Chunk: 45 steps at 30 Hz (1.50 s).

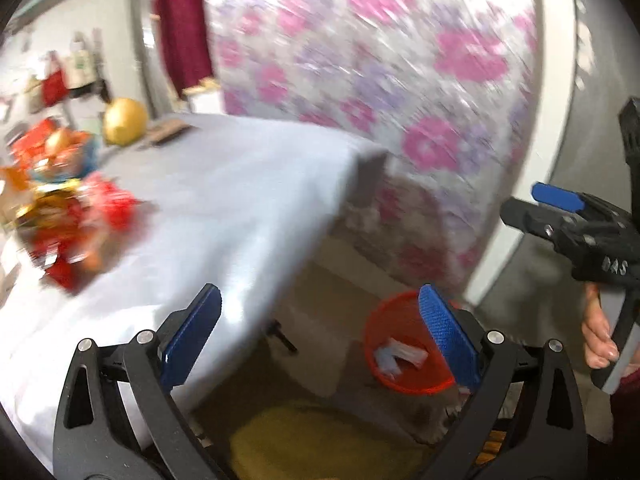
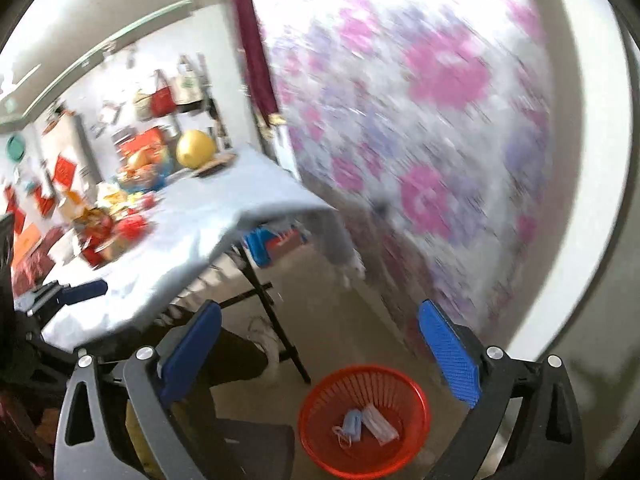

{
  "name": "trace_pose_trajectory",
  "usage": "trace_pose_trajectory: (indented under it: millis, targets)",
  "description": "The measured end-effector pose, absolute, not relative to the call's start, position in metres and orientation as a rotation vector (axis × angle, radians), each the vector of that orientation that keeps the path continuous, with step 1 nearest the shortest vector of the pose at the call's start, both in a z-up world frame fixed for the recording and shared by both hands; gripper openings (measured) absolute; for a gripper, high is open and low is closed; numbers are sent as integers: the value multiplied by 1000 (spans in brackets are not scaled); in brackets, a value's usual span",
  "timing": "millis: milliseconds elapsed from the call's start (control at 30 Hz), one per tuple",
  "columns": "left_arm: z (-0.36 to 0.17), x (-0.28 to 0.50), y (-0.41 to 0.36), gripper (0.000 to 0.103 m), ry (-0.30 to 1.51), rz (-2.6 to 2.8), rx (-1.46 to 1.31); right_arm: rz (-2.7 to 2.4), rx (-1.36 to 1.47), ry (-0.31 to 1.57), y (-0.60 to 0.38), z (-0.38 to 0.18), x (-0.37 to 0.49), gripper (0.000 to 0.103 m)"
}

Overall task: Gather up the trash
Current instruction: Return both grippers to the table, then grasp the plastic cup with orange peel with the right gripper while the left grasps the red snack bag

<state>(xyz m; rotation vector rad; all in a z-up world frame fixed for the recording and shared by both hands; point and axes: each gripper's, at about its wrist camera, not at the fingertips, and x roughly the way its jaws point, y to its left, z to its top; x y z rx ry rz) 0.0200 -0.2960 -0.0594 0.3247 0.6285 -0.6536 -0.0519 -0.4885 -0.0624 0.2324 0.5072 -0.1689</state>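
A red mesh waste basket point(image 2: 364, 420) stands on the floor beside the table; in it lie a blue face mask point(image 2: 349, 428) and a white one point(image 2: 380, 424). The left wrist view shows the same basket point(image 1: 400, 344) with pale trash point(image 1: 400, 358) inside. My left gripper point(image 1: 320, 336) is open and empty, hanging over the table's edge and the floor. My right gripper point(image 2: 320, 360) is open and empty above the basket. In the left wrist view the right gripper point(image 1: 556, 200) appears at the right, held by a hand point(image 1: 598, 336).
A table with a pale grey cloth point(image 1: 200, 200) carries red and gold packets point(image 1: 76, 224) and a yellow round fruit point(image 1: 125, 121) at its far end. A flowered curtain point(image 1: 380, 80) hangs behind. Folding table legs point(image 2: 272, 304) and a blue box point(image 2: 264, 246) sit under the table.
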Motion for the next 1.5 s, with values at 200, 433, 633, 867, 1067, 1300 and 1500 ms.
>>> trace_pose_trajectory:
  millis: [200, 433, 633, 867, 1067, 1300, 1500]
  targets:
    - [-52, 32, -230, 95, 615, -508, 235, -51, 161, 489, -437, -38, -22, 97]
    - [-63, 56, -138, 96, 656, -243, 136, 198, 269, 542, -377, -26, 44, 97]
    - [-52, 69, -70, 96, 625, -100, 31, 319, 188, 573, -311, -18, 91, 97]
    - [-50, 77, -3, 96, 617, 28, -68, 323, 64, 616, -251, -24, 146, 97]
    - [-55, 78, 21, 96, 620, 64, -97, 275, 60, 736, -229, -46, 187, 86]
    - [-60, 77, 16, 96, 632, 34, -73, 213, 63, 745, -220, -56, 210, 52]
    - [-63, 78, 4, 96, 651, -9, -63, 254, 38, 647, -243, -48, 161, 53]
